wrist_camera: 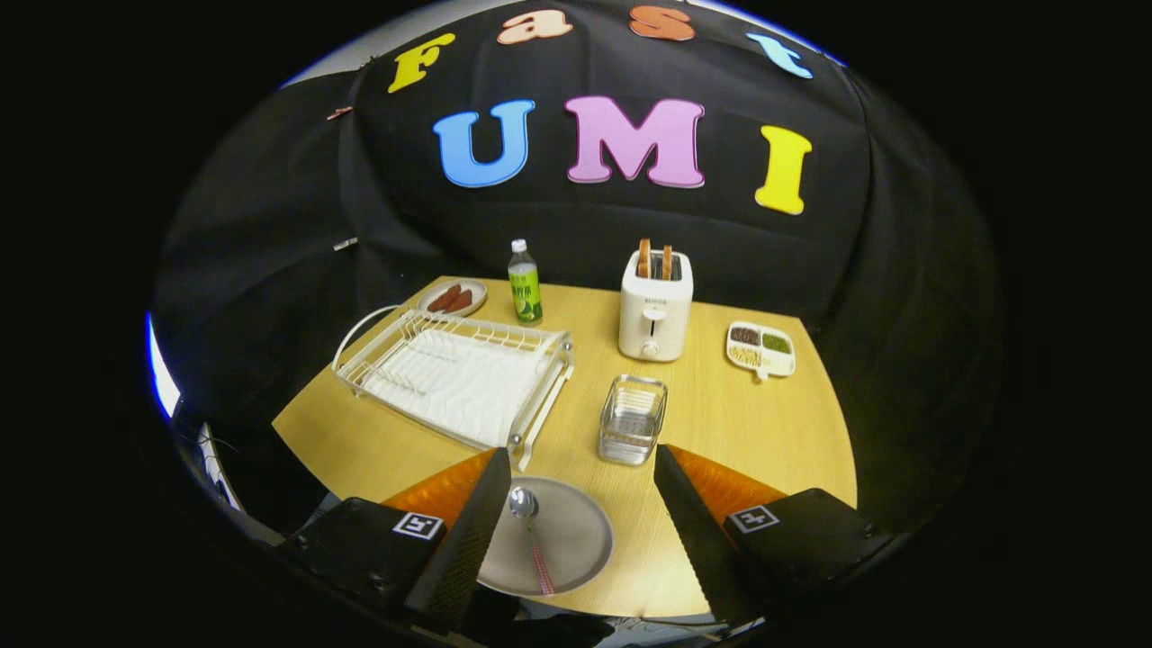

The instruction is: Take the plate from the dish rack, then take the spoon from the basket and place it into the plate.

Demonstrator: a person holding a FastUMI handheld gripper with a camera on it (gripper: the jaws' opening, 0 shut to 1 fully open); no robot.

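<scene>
A grey round plate [567, 535] lies on the wooden table near its front edge, between my two fingers. A spoon [531, 531] with a metal bowl and a pink checked handle rests in the plate, close to my left finger. My gripper [580, 468] hangs above the plate, open, with nothing held. The white wire dish rack [454, 369] stands beyond the left finger with no dishes in it. A small metal basket [633, 418] sits just ahead of the fingers, with nothing inside.
At the back of the table [774, 423] stand a white toaster [655, 306] with two slices, a green drink bottle [524, 283], a small plate of sausages [453, 297] and a divided snack tray [761, 349].
</scene>
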